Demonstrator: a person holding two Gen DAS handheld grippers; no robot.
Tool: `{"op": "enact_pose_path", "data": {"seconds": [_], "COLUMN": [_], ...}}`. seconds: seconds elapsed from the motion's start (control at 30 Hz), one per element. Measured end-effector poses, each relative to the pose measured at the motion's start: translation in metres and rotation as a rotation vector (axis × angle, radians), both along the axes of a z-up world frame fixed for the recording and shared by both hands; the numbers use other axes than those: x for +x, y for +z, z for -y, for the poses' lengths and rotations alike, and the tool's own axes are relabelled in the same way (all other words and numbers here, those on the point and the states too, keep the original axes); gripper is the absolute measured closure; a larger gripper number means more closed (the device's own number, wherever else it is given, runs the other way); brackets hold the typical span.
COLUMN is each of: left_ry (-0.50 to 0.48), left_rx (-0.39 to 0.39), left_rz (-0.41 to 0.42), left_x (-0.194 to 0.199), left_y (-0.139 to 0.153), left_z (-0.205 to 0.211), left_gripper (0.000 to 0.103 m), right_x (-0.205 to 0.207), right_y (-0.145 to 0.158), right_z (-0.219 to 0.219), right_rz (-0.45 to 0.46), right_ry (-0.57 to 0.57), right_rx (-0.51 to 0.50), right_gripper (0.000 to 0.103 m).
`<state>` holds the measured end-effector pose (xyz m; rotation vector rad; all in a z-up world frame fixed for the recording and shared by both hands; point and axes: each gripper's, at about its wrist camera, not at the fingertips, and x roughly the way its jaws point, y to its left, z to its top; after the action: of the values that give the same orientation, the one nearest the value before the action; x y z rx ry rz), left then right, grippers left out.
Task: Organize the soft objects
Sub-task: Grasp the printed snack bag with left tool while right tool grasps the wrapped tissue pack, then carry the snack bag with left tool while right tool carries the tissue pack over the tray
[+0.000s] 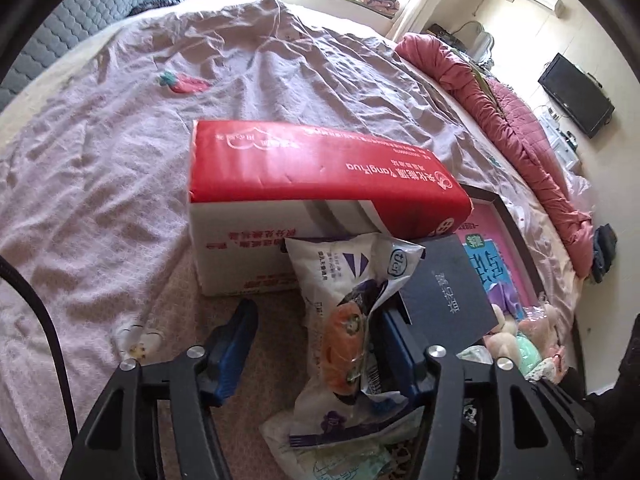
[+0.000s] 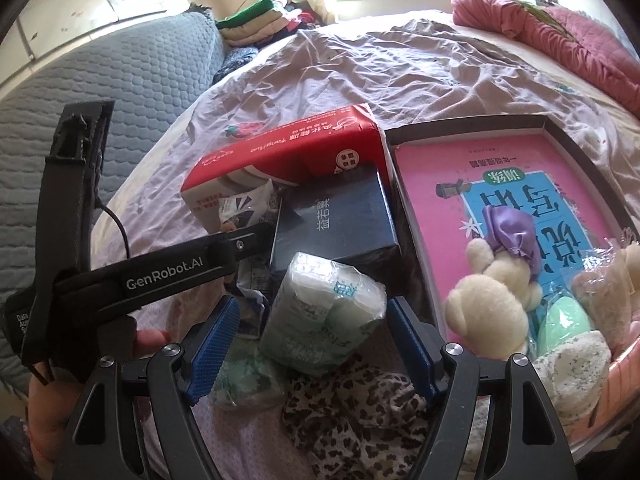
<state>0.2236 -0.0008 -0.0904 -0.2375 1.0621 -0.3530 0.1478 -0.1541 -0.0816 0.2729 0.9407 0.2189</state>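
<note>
In the left wrist view my left gripper (image 1: 320,320) stands open around a crinkled white and purple snack bag (image 1: 344,280) with an orange picture. The bag rests against the right pad (image 1: 396,344), while a gap remains at the left pad (image 1: 236,332). In the right wrist view my right gripper (image 2: 313,308) is open around a green and white wrapped tissue pack (image 2: 324,312), which lies on the bed between the blue pads, not squeezed. A cream plush toy (image 2: 492,304) with a purple bow lies in a dark-rimmed tray (image 2: 464,124) on the right.
A red and white tissue pack (image 1: 320,176) and a dark blue box (image 1: 444,284) crowd behind the bag. The tray holds a pink book (image 2: 440,168) and other soft items. A leopard-print cloth (image 2: 360,412) lies nearest. A pink quilt (image 1: 520,120) edges the bed; the left gripper's black body (image 2: 168,272) crosses the right view.
</note>
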Motion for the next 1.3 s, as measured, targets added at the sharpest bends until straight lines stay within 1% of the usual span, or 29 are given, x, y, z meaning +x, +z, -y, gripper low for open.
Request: {"op": "enact_pose_path", "data": {"seconds": [0.03, 0.1, 0.13, 0.17, 0.2, 0.23, 0.27, 0.33, 0.53, 0.77, 0.9, 1.03, 1.17, 1.3], "left_ry": [-0.005, -0.018, -0.023, -0.030, -0.034, -0.039, -0.043, -0.044, -0.030, 0.006, 0.026, 0.036, 0.029, 0.013], "left_rx": [-0.004, -0.004, -0.007, -0.012, -0.013, -0.019, -0.022, -0.018, -0.025, -0.022, 0.001, 0.008, 0.048, 0.050], "left_rz": [-0.004, -0.003, -0.002, -0.002, -0.001, 0.002, 0.002, 0.010, 0.043, 0.099, 0.131, 0.166, 0.200, 0.233], "left_x": [0.001, 0.001, 0.001, 0.001, 0.001, 0.000, 0.000, -0.001, -0.006, -0.019, -0.030, -0.042, -0.056, -0.071], "left_y": [-0.001, -0.002, -0.003, -0.003, -0.003, -0.003, -0.003, -0.003, 0.002, 0.021, 0.037, 0.053, 0.068, 0.086], "left_z": [0.000, 0.003, 0.004, 0.005, 0.006, 0.007, 0.007, 0.008, 0.002, -0.009, -0.016, -0.018, -0.012, 0.000], "left_gripper": [0.048, 0.055, 0.056, 0.060, 0.065, 0.068, 0.071, 0.072, 0.074, 0.074, 0.074, 0.074, 0.074, 0.074], "right_x": [0.001, 0.004, 0.006, 0.006, 0.006, 0.008, 0.009, 0.010, 0.008, -0.001, -0.008, -0.013, -0.022, -0.030], "right_y": [-0.001, -0.003, -0.005, -0.005, -0.006, -0.006, -0.007, -0.009, -0.006, 0.015, 0.029, 0.040, 0.054, 0.067], "right_z": [0.000, 0.000, 0.000, 0.000, 0.001, 0.002, 0.002, 0.003, 0.005, 0.012, 0.014, 0.021, 0.033, 0.048], "right_rz": [-0.003, -0.010, -0.013, -0.013, -0.010, -0.008, -0.009, -0.013, 0.015, 0.089, 0.128, 0.152, 0.179, 0.204], "right_ry": [-0.008, -0.016, -0.021, -0.022, -0.025, -0.028, -0.027, -0.024, -0.001, 0.011, 0.016, 0.011, -0.005, -0.025], "right_rx": [0.008, 0.011, 0.015, 0.019, 0.025, 0.028, 0.034, 0.042, 0.046, 0.042, 0.025, 0.020, 0.024, 0.036], "right_gripper": [0.025, 0.030, 0.033, 0.039, 0.042, 0.047, 0.047, 0.049, 0.055, 0.057, 0.057, 0.057, 0.057, 0.057]}}
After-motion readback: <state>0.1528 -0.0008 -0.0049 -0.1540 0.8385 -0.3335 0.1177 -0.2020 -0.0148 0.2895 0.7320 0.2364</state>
